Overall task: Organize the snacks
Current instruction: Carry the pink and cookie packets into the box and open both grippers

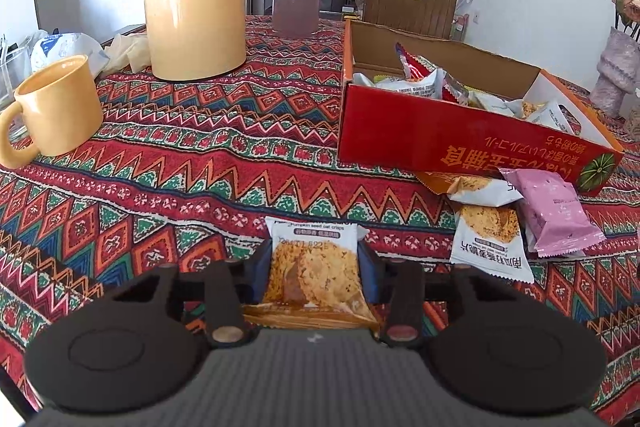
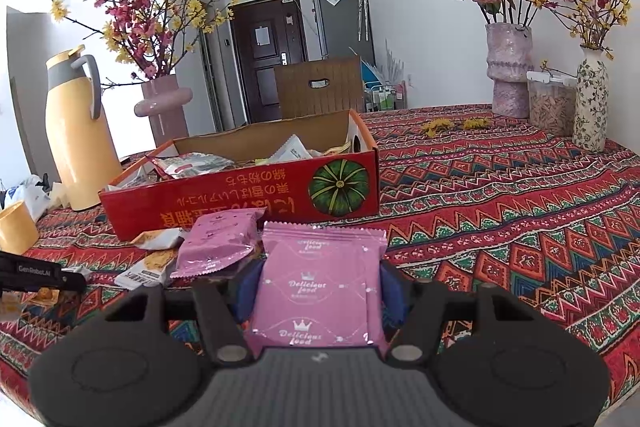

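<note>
- One red box (image 1: 460, 143) sits open on my patterned tablecloth (image 1: 200, 155), holding a loose heap of wrapped snacks (image 1: 420, 79).
- Just in front of the box lie two oat crisp packets (image 1: 490, 243) and a pink packet (image 1: 560, 215).
- My left gripper (image 1: 314, 267) pinches an oat crisp pack (image 1: 314, 259), well in front of the box.
- My right gripper (image 2: 320, 291) clamps a pink snack pack (image 2: 320, 287) near the box front.
- Only the left view shows the yellow mug (image 1: 56, 107) fully; only the right shows the rose vase (image 2: 510, 71).
</note>
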`<action>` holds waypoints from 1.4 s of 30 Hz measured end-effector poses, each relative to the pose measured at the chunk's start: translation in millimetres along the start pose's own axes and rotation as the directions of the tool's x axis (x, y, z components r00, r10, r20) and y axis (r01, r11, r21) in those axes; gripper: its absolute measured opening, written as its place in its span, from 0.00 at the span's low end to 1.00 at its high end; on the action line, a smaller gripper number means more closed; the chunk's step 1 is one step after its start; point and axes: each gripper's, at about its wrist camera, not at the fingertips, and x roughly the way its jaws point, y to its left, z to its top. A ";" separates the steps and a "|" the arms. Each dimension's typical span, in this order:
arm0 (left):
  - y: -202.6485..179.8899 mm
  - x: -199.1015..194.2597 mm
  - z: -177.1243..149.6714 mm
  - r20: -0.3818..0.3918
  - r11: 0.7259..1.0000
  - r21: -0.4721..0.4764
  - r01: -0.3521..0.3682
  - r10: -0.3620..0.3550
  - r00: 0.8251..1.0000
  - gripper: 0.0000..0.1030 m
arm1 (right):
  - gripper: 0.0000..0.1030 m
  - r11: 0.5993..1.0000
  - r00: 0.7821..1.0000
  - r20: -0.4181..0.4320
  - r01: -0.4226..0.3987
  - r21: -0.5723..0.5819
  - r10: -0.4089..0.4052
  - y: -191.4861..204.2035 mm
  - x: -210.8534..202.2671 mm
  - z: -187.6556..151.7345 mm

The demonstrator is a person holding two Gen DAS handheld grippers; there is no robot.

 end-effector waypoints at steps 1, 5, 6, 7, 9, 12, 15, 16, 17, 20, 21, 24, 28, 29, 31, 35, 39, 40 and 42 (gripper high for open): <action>-1.0 -2.2 0.6 0.008 1.000 0.002 0.004 -0.004 1.000 0.43 | 0.59 1.000 1.000 0.001 0.001 0.000 -0.001 -0.2 0.2 0.4; -5.9 -10.2 5.6 0.038 1.000 0.008 0.023 -0.023 0.999 0.43 | 0.59 1.000 1.000 0.012 0.009 -0.002 -0.009 -1.2 1.2 3.9; -7.3 -11.8 7.1 0.046 1.000 0.011 0.027 -0.027 0.999 0.43 | 0.59 1.000 1.000 0.017 0.011 -0.003 -0.011 -1.5 1.6 5.6; -9.3 -13.4 9.1 0.055 0.999 0.014 0.032 -0.032 0.998 0.43 | 0.59 1.000 1.000 0.021 0.013 -0.003 -0.013 -1.7 2.4 7.4; -13.0 -15.5 13.1 0.069 0.999 0.019 0.039 -0.040 0.997 0.43 | 0.59 1.000 0.999 0.029 0.014 -0.005 -0.014 -2.3 4.3 11.1; -20.1 -17.7 19.9 0.090 0.998 0.029 0.050 -0.053 0.995 0.43 | 0.59 1.000 0.999 0.042 0.013 -0.007 -0.013 -3.1 8.3 17.1; -27.9 -18.8 27.0 0.106 0.997 0.042 0.058 -0.062 0.992 0.43 | 0.59 1.000 0.998 0.054 0.010 -0.013 -0.009 -3.2 13.2 23.4; -31.1 -19.3 29.5 0.113 0.997 0.047 0.062 -0.067 0.991 0.43 | 0.59 1.000 0.998 0.057 0.008 -0.014 -0.007 -3.2 15.2 25.8; -34.0 -19.6 32.2 0.118 0.997 0.051 0.066 -0.072 0.990 0.43 | 0.59 1.000 0.998 0.061 0.006 -0.015 -0.005 -3.3 17.0 28.0; -43.2 -19.9 40.9 0.138 0.995 0.063 0.079 -0.087 0.987 0.43 | 0.59 1.000 0.997 0.071 -0.003 -0.020 0.004 -3.9 24.1 36.3; -46.5 -20.1 43.5 0.145 0.994 0.067 0.083 -0.092 0.985 0.43 | 0.59 1.000 0.997 0.075 -0.005 -0.022 0.007 -3.6 26.5 39.5; -56.8 -19.3 51.4 0.161 0.993 0.080 0.091 -0.103 0.982 0.43 | 0.59 0.999 0.996 0.086 -0.015 -0.028 0.017 -2.6 34.3 48.8; -68.8 -15.9 62.6 0.179 0.990 0.091 0.106 -0.121 0.977 0.43 | 0.59 0.999 0.995 0.098 -0.026 -0.037 0.029 -1.7 47.7 62.9; -71.9 -14.7 65.5 0.183 0.990 0.094 0.108 -0.123 0.975 0.43 | 0.59 0.999 0.994 0.100 -0.027 -0.039 0.031 -1.2 50.9 66.0; -78.1 -12.3 72.4 0.192 0.989 0.101 0.112 -0.130 0.973 0.43 | 0.59 0.999 0.994 0.106 -0.032 -0.045 0.036 0.6 58.6 73.9; -88.5 -8.6 84.6 0.211 0.987 0.111 0.114 -0.136 0.968 0.43 | 0.59 0.998 0.992 0.118 -0.036 -0.054 0.042 4.0 73.3 88.3; -96.6 -1.0 96.5 0.227 0.987 0.111 0.112 -0.135 0.965 0.43 | 0.59 0.998 0.991 0.127 -0.037 -0.058 0.044 6.6 87.9 101.2; -98.1 1.1 99.6 0.230 0.988 0.107 0.112 -0.135 0.964 0.43 | 0.59 0.997 0.991 0.129 -0.037 -0.061 0.044 7.9 92.0 104.6; -99.9 6.0 105.1 0.235 0.989 0.099 0.112 -0.133 0.963 0.43 | 0.59 0.997 0.990 0.130 -0.036 -0.066 0.045 10.9 99.9 110.6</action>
